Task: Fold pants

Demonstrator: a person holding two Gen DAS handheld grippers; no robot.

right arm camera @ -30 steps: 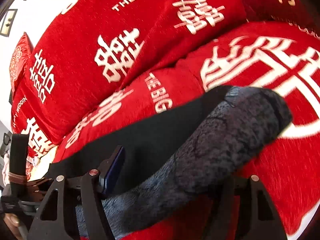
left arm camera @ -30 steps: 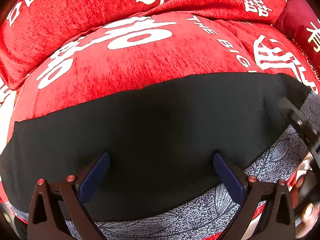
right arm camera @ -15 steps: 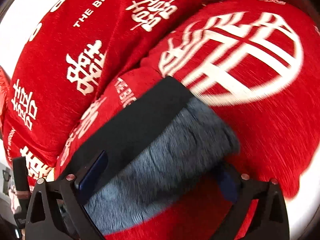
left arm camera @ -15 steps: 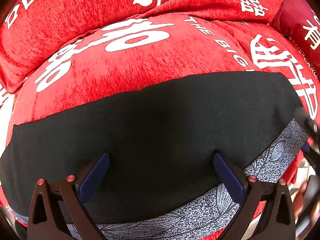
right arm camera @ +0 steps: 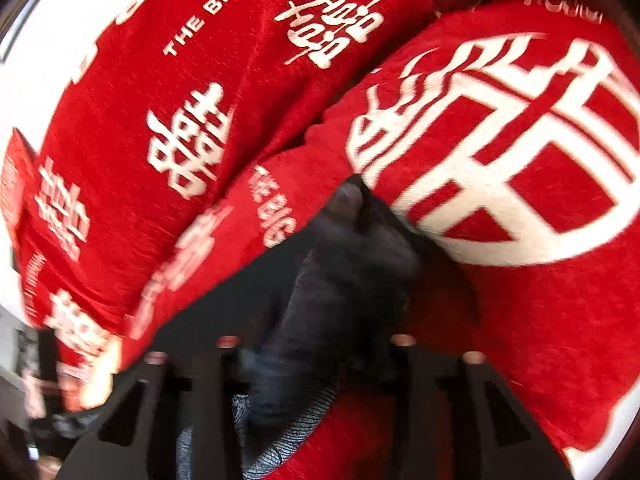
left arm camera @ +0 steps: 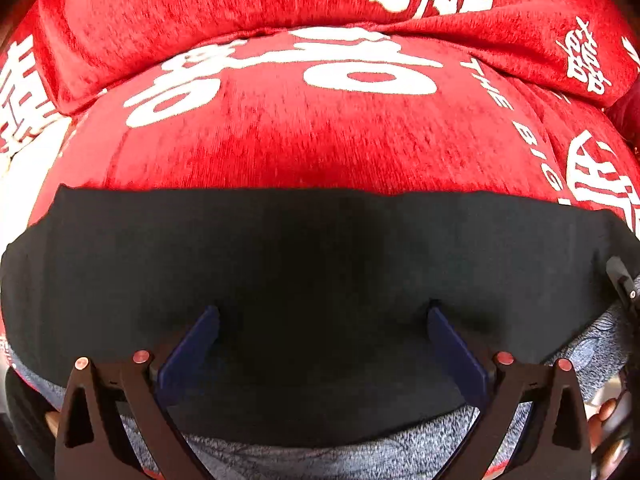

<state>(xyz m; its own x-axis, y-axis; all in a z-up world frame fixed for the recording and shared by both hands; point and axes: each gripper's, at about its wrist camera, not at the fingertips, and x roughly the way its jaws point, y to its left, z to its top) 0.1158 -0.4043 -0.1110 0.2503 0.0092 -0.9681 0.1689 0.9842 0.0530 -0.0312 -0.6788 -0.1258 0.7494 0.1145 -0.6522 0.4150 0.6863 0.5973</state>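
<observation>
The pants [left arm camera: 320, 264] lie across the red cushion [left arm camera: 280, 152]. Left gripper [left arm camera: 322, 320] hangs released above them; right gripper [right arm camera: 316, 356] is closing around their bunched end. Pinch both layers squarely before folding.

Ahead of the left gripper [left arm camera: 322, 314] the black band of the pants [left arm camera: 320, 264] lies flat and low, with bare red cushion [left arm camera: 304, 148] past it. Farther on, a back cushion [left arm camera: 208, 8] rises and closes the way. At its far right the right gripper [left arm camera: 622, 284] crowds the edge. Between the closing jaws of the right gripper [right arm camera: 312, 350], bunched grey fabric fills the gap; the seat to its right is bare.
</observation>
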